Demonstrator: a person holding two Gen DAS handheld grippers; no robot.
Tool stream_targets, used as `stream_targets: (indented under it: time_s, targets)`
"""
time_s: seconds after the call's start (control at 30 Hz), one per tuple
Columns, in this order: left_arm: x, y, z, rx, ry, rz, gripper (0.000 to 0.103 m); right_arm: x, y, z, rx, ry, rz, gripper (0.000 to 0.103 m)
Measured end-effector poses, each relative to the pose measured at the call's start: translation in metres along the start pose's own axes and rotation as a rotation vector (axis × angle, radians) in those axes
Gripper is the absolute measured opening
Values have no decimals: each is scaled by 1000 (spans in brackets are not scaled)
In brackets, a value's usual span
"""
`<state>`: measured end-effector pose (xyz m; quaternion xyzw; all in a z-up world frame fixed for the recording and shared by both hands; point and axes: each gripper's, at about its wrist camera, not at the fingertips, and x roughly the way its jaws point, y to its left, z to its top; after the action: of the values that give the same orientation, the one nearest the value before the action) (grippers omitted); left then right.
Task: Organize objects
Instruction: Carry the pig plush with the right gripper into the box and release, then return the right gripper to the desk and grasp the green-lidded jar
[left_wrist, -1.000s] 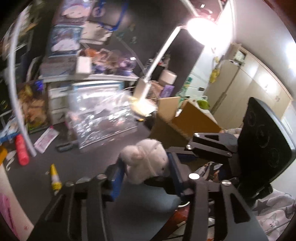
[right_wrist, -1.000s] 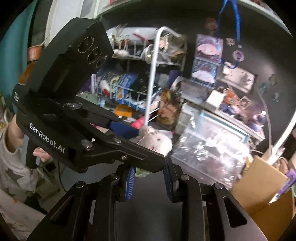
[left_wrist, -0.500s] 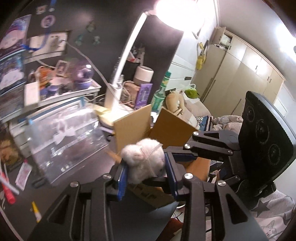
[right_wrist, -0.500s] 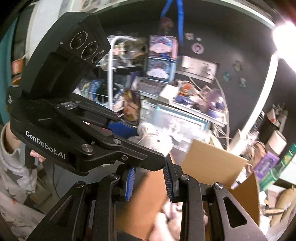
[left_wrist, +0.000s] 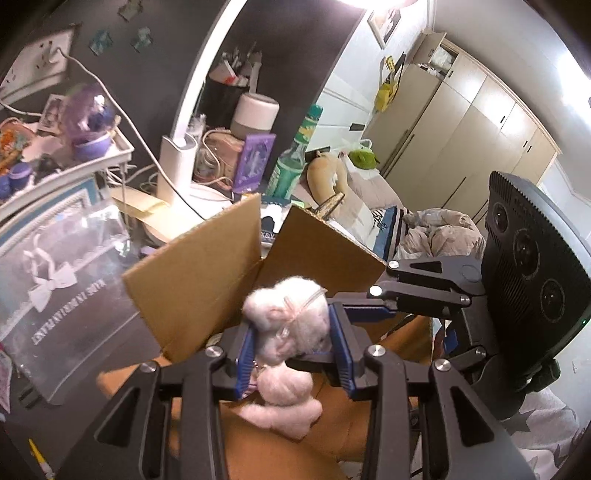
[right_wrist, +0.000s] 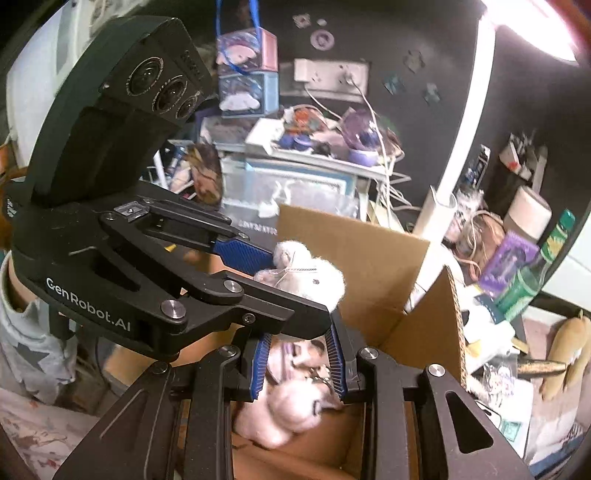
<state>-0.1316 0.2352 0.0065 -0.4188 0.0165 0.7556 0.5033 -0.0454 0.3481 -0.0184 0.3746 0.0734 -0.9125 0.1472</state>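
Note:
My left gripper (left_wrist: 293, 338) is shut on a small white plush toy (left_wrist: 291, 325) and holds it over the open cardboard box (left_wrist: 207, 273). In the right wrist view the same toy (right_wrist: 310, 277) sits between the left gripper's blue pads (right_wrist: 243, 254) above the box (right_wrist: 354, 254). Other plush toys (right_wrist: 291, 402) lie inside the box, one also in the left wrist view (left_wrist: 284, 402). My right gripper (right_wrist: 299, 363) hangs over the box just beneath the left one; its jaws stand apart with nothing between them.
A clear plastic bag (left_wrist: 62, 273) lies left of the box. A white lamp stand (left_wrist: 177, 166), a green bottle (left_wrist: 291, 166), a purple box (left_wrist: 255, 162) and cables crowd behind it. A cluttered white shelf (right_wrist: 314, 155) stands at the back. A bed (left_wrist: 436, 229) lies to the right.
Both grippers have swung right, from over the desk to over the cardboard box. The left one still holds the white plush; the box interior with its toys has come into view.

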Motion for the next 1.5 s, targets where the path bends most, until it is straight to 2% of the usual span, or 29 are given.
stream_targets:
  time_s: [0.23, 0.33, 0.4, 0.47, 0.6, 0.63, 0.67, 0.7, 0.8, 0.83, 0.9, 0.97, 1.2, 1.37, 1.5]
  targets:
    - [12, 3, 3, -8, 18, -2, 35, 5, -9, -1, 14, 42, -5, 25]
    - [14, 4, 3, -9, 28, 8, 40, 8, -11, 0, 16, 50, -18, 35]
    - [14, 6, 3, -13, 29, 18, 62, 9, -11, 0, 11, 52, -28, 42]
    - [12, 6, 2, -6, 23, 30, 74, 10, -10, 1, 9, 52, -29, 42]
    - [3, 4, 1, 10, 2, 60, 90, 10, -8, 3, 3, 54, -34, 45]
    - [-1, 4, 1, 8, -13, 88, 93, 10, -7, 3, 3, 51, -36, 48]
    - [-7, 5, 0, 3, -29, 134, 101, 9, -6, 4, 3, 45, -41, 51]
    - [-12, 7, -1, -1, -46, 168, 103, 8, -4, 4, 1, 33, -46, 55]
    - [-35, 17, -7, -53, -90, 274, 103, 3, 5, 5, -11, -7, -35, 63]
    - [-40, 21, -9, -76, -90, 298, 103, 2, 9, 6, -15, -16, -27, 68]
    - [-56, 33, -16, -135, -109, 339, 103, 0, 20, 10, -24, -37, -8, 71]
    - [-77, 48, -28, -192, -150, 368, 103, 0, 32, 15, -44, -51, 13, 71]
    - [-131, 94, -74, -357, -197, 450, 103, 11, 94, 33, -152, -87, 113, 72]
    - [-159, 122, -113, -438, -215, 558, 103, 35, 144, 38, -218, -72, 204, 72]
    - [-173, 144, -149, -523, -211, 578, 103, 62, 177, 34, -248, -35, 266, 72]
